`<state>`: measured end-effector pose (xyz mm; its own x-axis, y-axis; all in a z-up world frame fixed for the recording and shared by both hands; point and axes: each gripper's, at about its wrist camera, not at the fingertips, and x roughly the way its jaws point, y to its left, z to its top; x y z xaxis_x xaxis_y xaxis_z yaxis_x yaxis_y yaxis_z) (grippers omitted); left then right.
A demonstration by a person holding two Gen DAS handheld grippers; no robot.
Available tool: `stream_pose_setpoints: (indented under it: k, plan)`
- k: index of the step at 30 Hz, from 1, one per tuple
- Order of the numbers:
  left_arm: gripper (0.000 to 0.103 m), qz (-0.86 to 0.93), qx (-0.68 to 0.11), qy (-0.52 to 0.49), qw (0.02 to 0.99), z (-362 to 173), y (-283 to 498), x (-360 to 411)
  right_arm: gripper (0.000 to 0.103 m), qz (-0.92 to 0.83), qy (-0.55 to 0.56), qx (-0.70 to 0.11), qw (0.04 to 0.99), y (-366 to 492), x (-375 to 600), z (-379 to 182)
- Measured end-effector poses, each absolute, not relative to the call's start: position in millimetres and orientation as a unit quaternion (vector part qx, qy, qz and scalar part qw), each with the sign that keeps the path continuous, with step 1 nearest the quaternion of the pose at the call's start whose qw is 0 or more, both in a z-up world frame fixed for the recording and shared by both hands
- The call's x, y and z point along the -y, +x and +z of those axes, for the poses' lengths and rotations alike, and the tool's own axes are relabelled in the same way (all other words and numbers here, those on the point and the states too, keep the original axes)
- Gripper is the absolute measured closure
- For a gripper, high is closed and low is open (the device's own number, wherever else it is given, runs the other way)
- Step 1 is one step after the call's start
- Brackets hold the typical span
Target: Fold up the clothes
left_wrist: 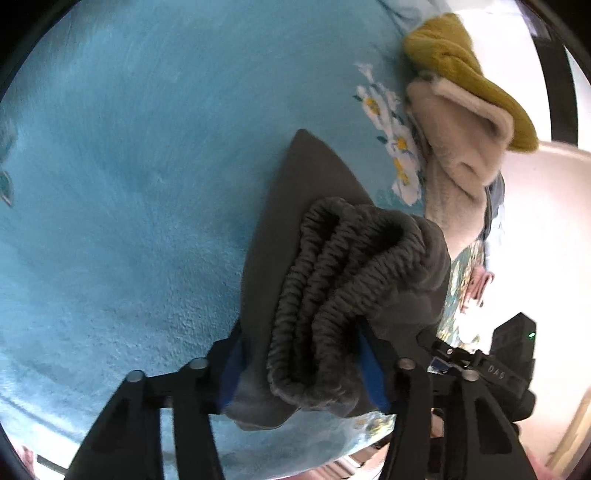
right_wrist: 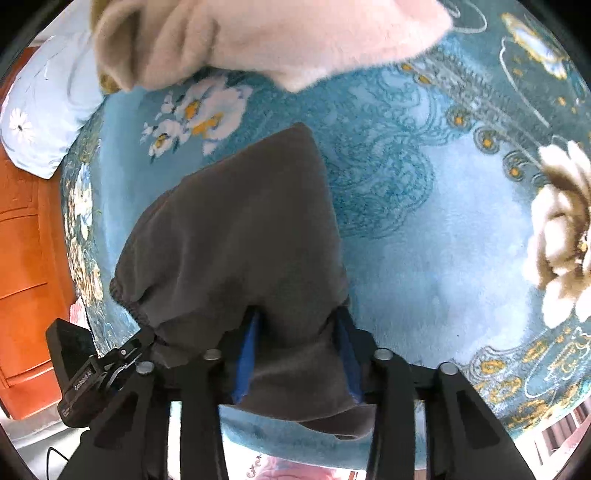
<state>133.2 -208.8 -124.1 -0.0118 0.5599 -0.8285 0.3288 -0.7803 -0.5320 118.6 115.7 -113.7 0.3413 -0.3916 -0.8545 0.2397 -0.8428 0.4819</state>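
Note:
A dark grey garment lies on the blue floral blanket, its gathered elastic waistband bunched in folds. My left gripper is shut on that bunched waistband, with fabric filling the gap between its blue pads. In the right wrist view the same grey garment stretches away from me over the blanket. My right gripper is shut on the garment's near edge, and cloth hangs down below its blue pads. The two grippers sit close together, side by side.
A beige fleece garment and a mustard knit piece are piled at the blanket's far right edge. The fleece lies just beyond the grey garment. A pale blue pillow and orange wooden furniture are off to the left.

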Motion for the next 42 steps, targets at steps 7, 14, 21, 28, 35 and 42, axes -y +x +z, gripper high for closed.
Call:
stream_pose_setpoints:
  k: [7, 14, 21, 28, 35, 42]
  plan:
    - [0.053, 0.665, 0.285, -0.681, 0.112, -73, 136, 195, 0.074, -0.584, 0.755, 0.069, 0.291, 110, -121, -65]
    - [0.054, 0.697, 0.271, -0.649, 0.14, -9, 141, 203, 0.074, -0.605, 0.724, 0.095, 0.319, 124, -124, -3]
    - [0.054, 0.745, 0.251, -0.599, 0.152, 62, 139, 189, 0.074, -0.632, 0.68, 0.123, 0.351, 120, -138, 54]
    - [0.054, 0.799, 0.2, -0.539, 0.178, 141, 141, 131, 0.074, -0.66, 0.619, 0.156, 0.395, 91, -188, 113]
    - [0.054, 0.828, 0.186, -0.488, 0.204, 187, 170, 20, 0.074, -0.695, 0.556, 0.171, 0.421, 52, -291, 157]
    - [0.054, 0.803, 0.198, -0.511, 0.234, 185, 183, -96, 0.074, -0.725, 0.542, 0.175, 0.388, 20, -411, 166]
